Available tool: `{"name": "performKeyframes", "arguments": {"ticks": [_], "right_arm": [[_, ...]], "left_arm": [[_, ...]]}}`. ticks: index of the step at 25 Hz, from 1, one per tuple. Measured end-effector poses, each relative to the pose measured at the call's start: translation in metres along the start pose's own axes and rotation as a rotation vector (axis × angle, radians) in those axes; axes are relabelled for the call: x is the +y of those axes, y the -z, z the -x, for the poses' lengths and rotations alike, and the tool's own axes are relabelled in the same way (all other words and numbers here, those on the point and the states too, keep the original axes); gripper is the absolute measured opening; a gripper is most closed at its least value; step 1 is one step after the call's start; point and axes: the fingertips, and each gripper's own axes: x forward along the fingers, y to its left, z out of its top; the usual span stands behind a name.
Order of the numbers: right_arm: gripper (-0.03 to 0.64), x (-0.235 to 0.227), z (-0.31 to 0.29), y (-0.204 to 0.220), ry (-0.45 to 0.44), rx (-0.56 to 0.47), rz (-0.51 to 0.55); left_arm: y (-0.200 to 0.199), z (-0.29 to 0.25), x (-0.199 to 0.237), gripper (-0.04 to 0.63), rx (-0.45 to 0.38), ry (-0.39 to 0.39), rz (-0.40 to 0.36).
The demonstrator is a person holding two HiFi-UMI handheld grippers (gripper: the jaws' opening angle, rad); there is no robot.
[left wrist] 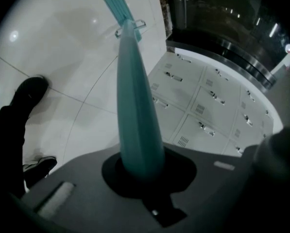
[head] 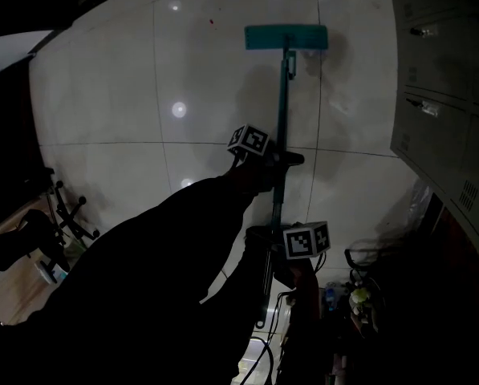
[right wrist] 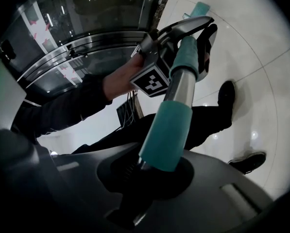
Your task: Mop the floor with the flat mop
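The flat mop has a teal head [head: 286,37] lying flat on the white tiled floor [head: 127,103] far ahead of me. Its teal handle [head: 282,127] runs back toward me. My left gripper [head: 273,160] is shut on the handle at mid-length. In the left gripper view the handle [left wrist: 135,106] rises from between the jaws toward the mop head [left wrist: 118,6]. My right gripper [head: 281,257] is shut on the handle nearer its top end. In the right gripper view the teal grip sleeve [right wrist: 169,130] sits in the jaws, with the left gripper [right wrist: 181,30] further up.
Grey lockers [head: 448,111] line the right side, close to the mop head. An office chair base [head: 66,215] stands at the left. Cables and small items [head: 343,295] lie on the floor near my feet. A black shoe [left wrist: 30,89] shows on the tiles.
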Motion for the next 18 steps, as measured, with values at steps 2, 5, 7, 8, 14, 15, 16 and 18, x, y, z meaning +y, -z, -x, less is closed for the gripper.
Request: {"name": "performKeyframes", "arguments": {"ticks": [2, 5, 7, 8, 14, 15, 16, 18], "right_arm": [[0.055, 0.006, -0.001, -0.025, 0.000, -0.009, 0.003], [0.055, 0.013, -0.004, -0.057, 0.001, -0.019, 0.012], [0.055, 0.015, -0.005, -0.074, 0.007, -0.021, 0.018], [0.055, 0.015, -0.005, -0.081, 0.012, -0.020, 0.021], [0.054, 0.011, 0.000, -0.104, 0.032, -0.005, 0.061], [0.055, 0.012, 0.001, -0.103, 0.031, -0.005, 0.061], [0.055, 0.014, 0.001, -0.101, 0.029, -0.006, 0.059], [0.055, 0.018, 0.002, -0.091, 0.024, -0.011, 0.059]], "left_arm": [[-0.022, 0.004, -0.012, 0.043, 0.002, 0.004, -0.003], [-0.052, 0.010, -0.027, 0.044, 0.001, 0.009, -0.017], [-0.069, 0.012, -0.035, 0.044, -0.010, 0.016, -0.024], [-0.076, 0.013, -0.038, 0.044, -0.016, 0.019, -0.028], [-0.101, 0.012, -0.050, 0.044, -0.054, 0.030, -0.047], [-0.101, 0.012, -0.052, 0.044, -0.060, 0.035, -0.049], [-0.100, 0.013, -0.053, 0.044, -0.065, 0.040, -0.052], [-0.091, 0.013, -0.055, 0.044, -0.071, 0.047, -0.058]]}}
